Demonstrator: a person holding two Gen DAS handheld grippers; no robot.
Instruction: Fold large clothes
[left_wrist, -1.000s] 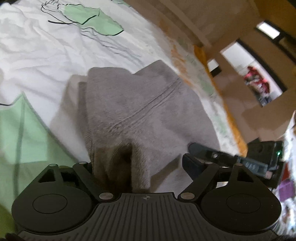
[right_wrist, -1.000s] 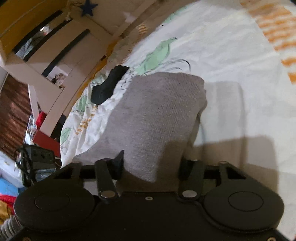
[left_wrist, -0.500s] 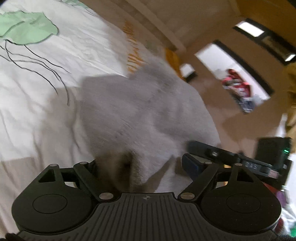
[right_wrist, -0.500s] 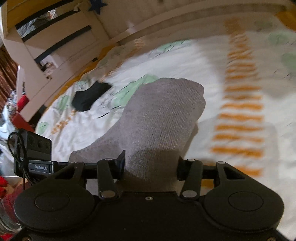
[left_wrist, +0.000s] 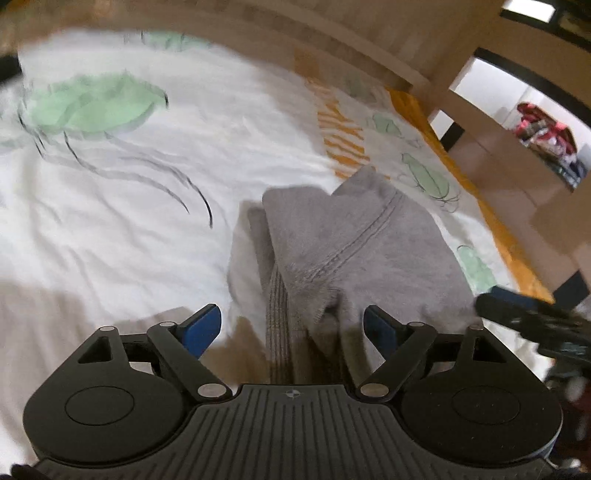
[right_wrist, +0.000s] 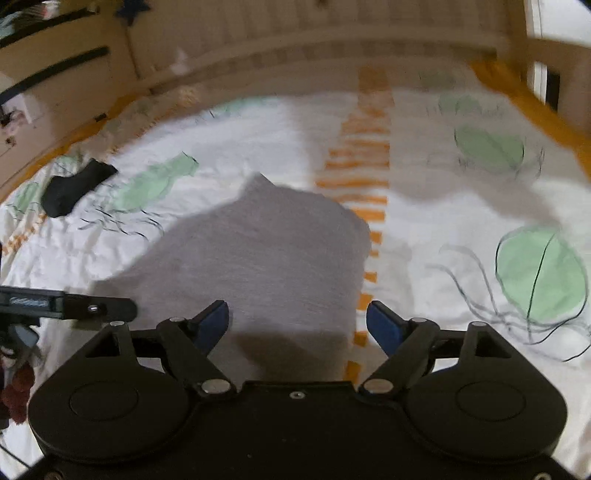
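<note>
Both tongs, left (left_wrist: 291, 326) and right (right_wrist: 297, 325), now released from grey sweater (left_wrist: 354, 243) on bed (left_wrist: 129, 229); fold laid.

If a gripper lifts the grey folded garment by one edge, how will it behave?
The grey garment is probably floppy: its stacked layers sag and crease. The fold would likely fall open. The fuzzy knit should not slip much on the bedsheet.

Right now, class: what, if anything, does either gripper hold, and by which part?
Nothing. The left gripper stands open, the right gripper is opening, and the folded grey garment lies free between their pads.
</note>
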